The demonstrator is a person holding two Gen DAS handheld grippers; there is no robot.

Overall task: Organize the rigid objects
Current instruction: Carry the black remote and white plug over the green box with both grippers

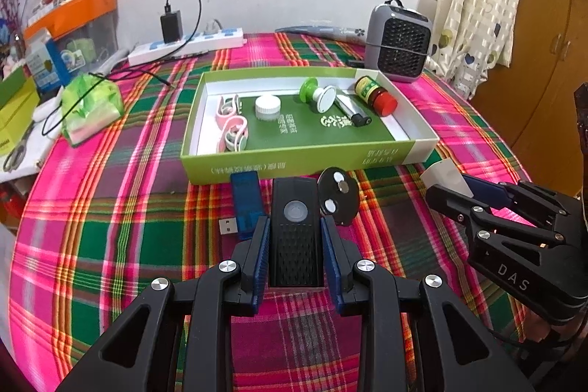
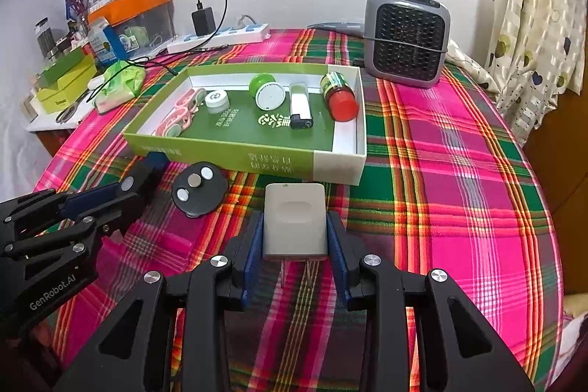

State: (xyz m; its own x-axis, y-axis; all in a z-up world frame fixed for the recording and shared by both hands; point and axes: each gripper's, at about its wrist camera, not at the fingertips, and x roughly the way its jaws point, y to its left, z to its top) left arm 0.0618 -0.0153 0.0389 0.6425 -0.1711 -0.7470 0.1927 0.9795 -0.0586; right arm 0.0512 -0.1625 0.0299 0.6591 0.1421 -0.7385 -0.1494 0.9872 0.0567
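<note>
a black remote (image 1: 295,230) is clamped between the pads of the left gripper (image 1: 295,245), just in front of the green box (image 1: 294,160). a white charger (image 2: 295,221) is gripped by the right gripper (image 2: 295,237), also just in front of the box. a black disc (image 2: 199,190) and a blue usb stick (image 1: 247,199) are laid on the cloth beside the box's front wall.

A black remote (image 1: 295,230) stands gripped at lower centre; a white charger (image 2: 295,221) likewise; above, the green box (image 1: 294,160) holds small items.
</note>
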